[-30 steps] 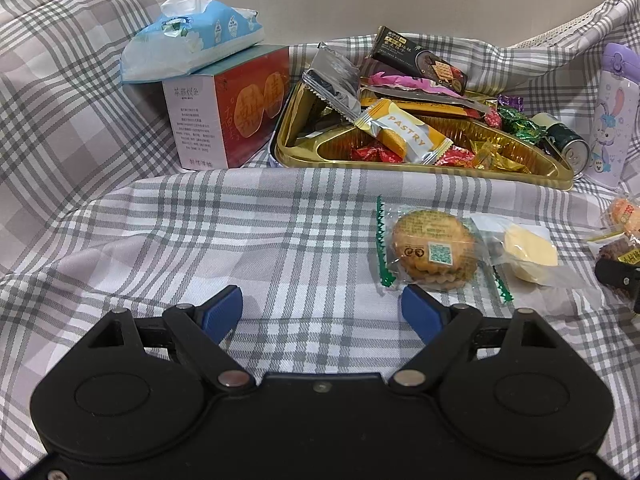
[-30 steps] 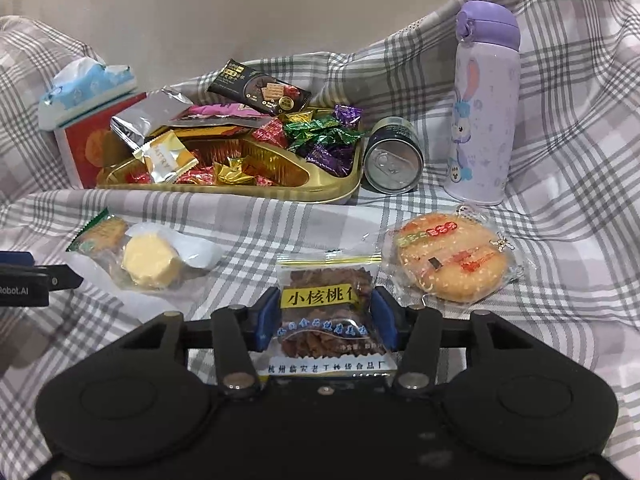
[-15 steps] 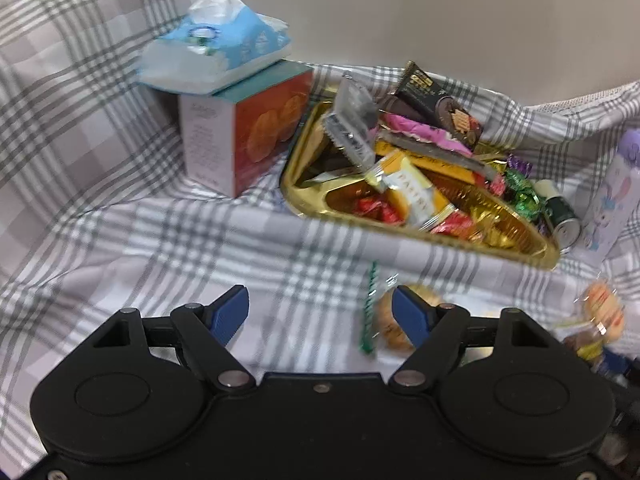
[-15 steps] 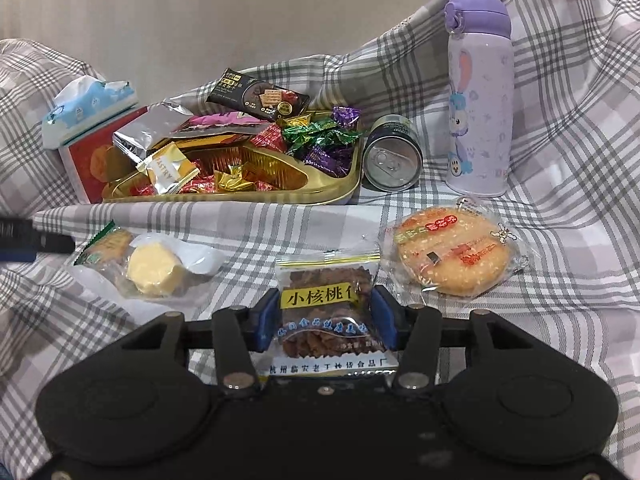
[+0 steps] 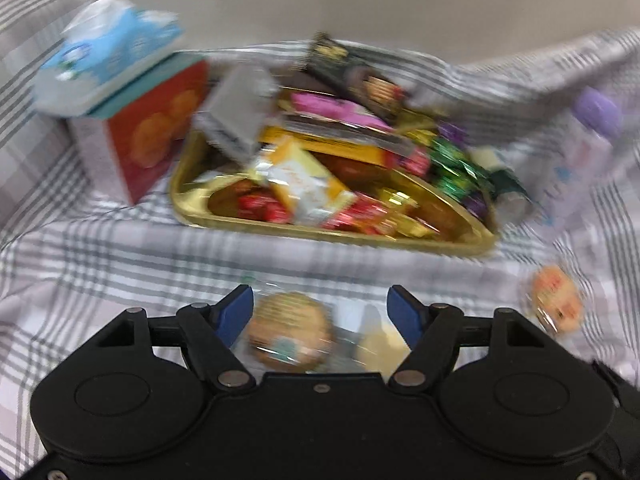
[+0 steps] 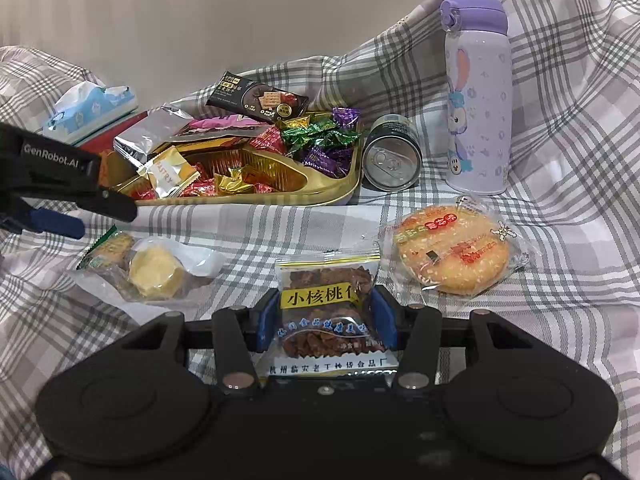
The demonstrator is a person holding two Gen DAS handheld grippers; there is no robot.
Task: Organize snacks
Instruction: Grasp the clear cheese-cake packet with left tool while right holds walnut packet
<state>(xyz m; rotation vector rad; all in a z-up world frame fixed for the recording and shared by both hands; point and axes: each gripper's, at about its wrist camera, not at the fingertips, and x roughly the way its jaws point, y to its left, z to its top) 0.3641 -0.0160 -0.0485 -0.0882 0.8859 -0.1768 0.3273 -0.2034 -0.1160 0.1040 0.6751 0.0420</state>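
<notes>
A checked cloth (image 6: 560, 160) covers everything in front of you, rising in folds at the back. On it, the gold tray (image 6: 332, 196) sits at the far middle, heaped with wrapped sweets and packets. To its right a purple bottle (image 6: 478, 96) stands upright, with a can (image 6: 392, 160) lying on its side between bottle and tray. Left of the tray, a tissue pack (image 5: 108, 68) rests on a red box (image 5: 152, 132).

Your right gripper (image 6: 326, 318) is clamped on the walnut snack packet (image 6: 326, 304), its blue pads pressing both sides of the packet, low over the cloth. Just right of it lies a round rice cracker (image 6: 452, 252) in its clear wrapper.

Your left gripper (image 5: 320, 312) is closing but its pads are apart, touching nothing; the left wrist view is blurred. A wrapped round biscuit (image 5: 290, 332) and a yellow cake (image 6: 154, 272) lie side by side on the cloth, in front of the tray and below that gripper, framed between its fingers.
</notes>
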